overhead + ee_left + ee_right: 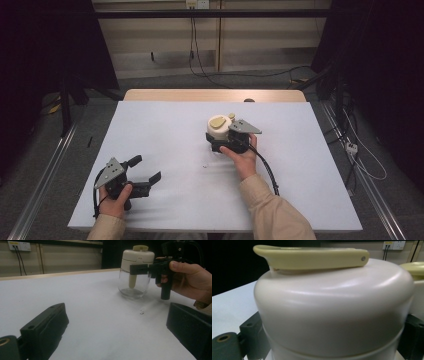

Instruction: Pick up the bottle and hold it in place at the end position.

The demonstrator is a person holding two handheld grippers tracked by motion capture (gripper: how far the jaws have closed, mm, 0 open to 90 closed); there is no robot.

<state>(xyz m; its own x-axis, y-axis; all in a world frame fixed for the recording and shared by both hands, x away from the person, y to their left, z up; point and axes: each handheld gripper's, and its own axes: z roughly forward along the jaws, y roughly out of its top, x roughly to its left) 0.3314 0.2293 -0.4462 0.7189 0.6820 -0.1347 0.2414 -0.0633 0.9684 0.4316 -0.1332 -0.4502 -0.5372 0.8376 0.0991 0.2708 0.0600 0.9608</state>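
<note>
At table centre, the right gripper (223, 141) pinches the glass jar (133, 285) just under its cream lid (332, 307) — rigid, smooth, breakable, probably slippery; hold the lid band. Left gripper (145, 172) spread, idle.

- Jar (132, 285): clear glass body, cream-white lid (332, 315), pale yellow lever (312, 258) on top.
- Both grippers' jaws: black.
- Surface (165, 130): plain white, light wood far edge.
- Sleeve (272, 212): beige.

The right gripper (220, 141) has its jaws closed around the jar (218, 131); the left gripper (146, 172), jaws spread wide, rests well left of the jar
</note>
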